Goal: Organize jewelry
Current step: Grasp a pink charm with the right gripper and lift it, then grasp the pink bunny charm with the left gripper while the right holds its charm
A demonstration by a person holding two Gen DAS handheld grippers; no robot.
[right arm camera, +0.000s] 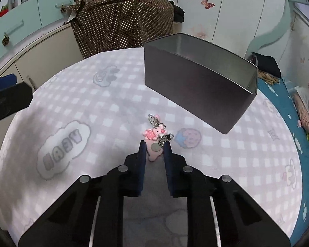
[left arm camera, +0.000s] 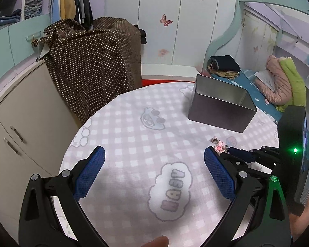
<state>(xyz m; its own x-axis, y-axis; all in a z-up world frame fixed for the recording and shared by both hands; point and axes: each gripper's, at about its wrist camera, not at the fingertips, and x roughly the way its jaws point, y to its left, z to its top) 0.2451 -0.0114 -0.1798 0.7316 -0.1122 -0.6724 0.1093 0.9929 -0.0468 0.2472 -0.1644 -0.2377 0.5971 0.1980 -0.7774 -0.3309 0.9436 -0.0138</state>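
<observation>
1. Bench (right arm camera: 105, 111): round top, pink and white check cloth with cloud prints, one cloud with letters.
2. Tin (right arm camera: 197, 86): open grey metal box on the far right part of the bench, walls upright. Inside floor not visible from either view.
3. Charms (right arm camera: 155, 132): small pink figures with silver clasps and a round metal disc, lying in a clump on the cloth near the tin, apart from it. Just left of a printed balloon face. In the left wrist view they show as a small pink clump (left arm camera: 218, 145) by the right gripper's tip.
4. Right gripper (right arm camera: 155, 147): fingers (right arm camera: 142, 154) narrow, blue pads either side of the nearest pink charm. Lower end of that charm sits between the pads. Gap visible on both sides, so contact is not confirmed; can't tell if it is pinched.
5. Rest of the clump, including the clasps, lies beyond the fingertips on the cloth.
6. Left gripper (left arm camera: 154, 156): fingers (left arm camera: 91, 170) spread wide, nothing between them, over the near left part of the bench above the lettered cloud.
7. Right gripper seen from the left wrist view (left arm camera: 239, 154): comes in from the right edge, low to the cloth, green LED lit on its body.
8. Background: brown dotted cloth (left arm camera: 96, 61) draped over something behind the bench, beige cabinet at left, white wardrobe doors with butterfly stickers, bed with blue sheet at right.
</observation>
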